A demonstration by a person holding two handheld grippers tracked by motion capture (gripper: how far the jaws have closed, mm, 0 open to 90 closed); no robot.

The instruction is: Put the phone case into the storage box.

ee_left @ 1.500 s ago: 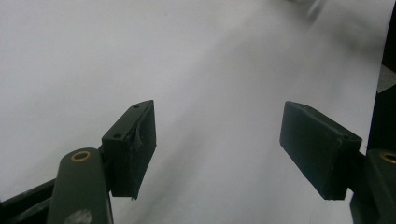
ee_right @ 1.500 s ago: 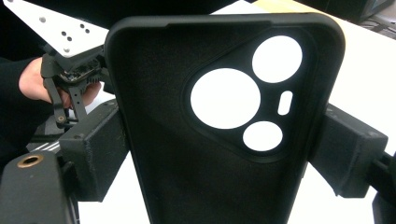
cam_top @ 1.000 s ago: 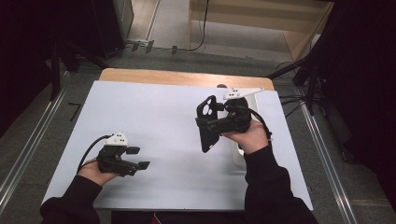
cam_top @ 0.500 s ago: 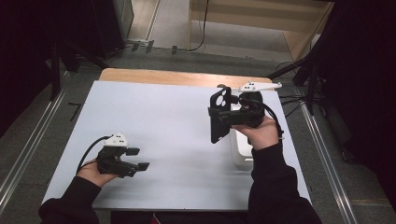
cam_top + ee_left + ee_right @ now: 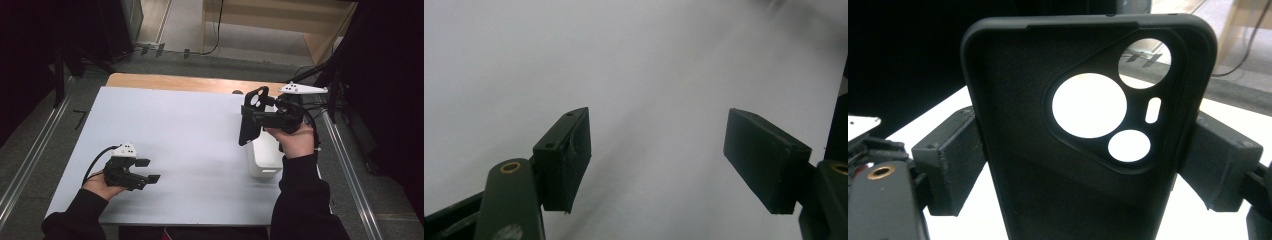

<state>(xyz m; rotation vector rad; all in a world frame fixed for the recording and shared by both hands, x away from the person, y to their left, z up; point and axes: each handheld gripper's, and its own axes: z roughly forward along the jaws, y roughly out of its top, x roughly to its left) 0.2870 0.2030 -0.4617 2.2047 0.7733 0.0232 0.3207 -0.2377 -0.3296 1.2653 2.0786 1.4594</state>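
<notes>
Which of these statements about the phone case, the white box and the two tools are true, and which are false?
1. The right tool holds a black phone case by its long sides. True.
2. The phone case lies flat on the table. False: in the high view the case is lifted above the white table.
3. The left tool is open with nothing between its pads. True.
4. A white box stands near the right hand. True.
5. The left tool rests inside the white box. False: in the high view it is far from the box, at the table's left near corner.
</notes>
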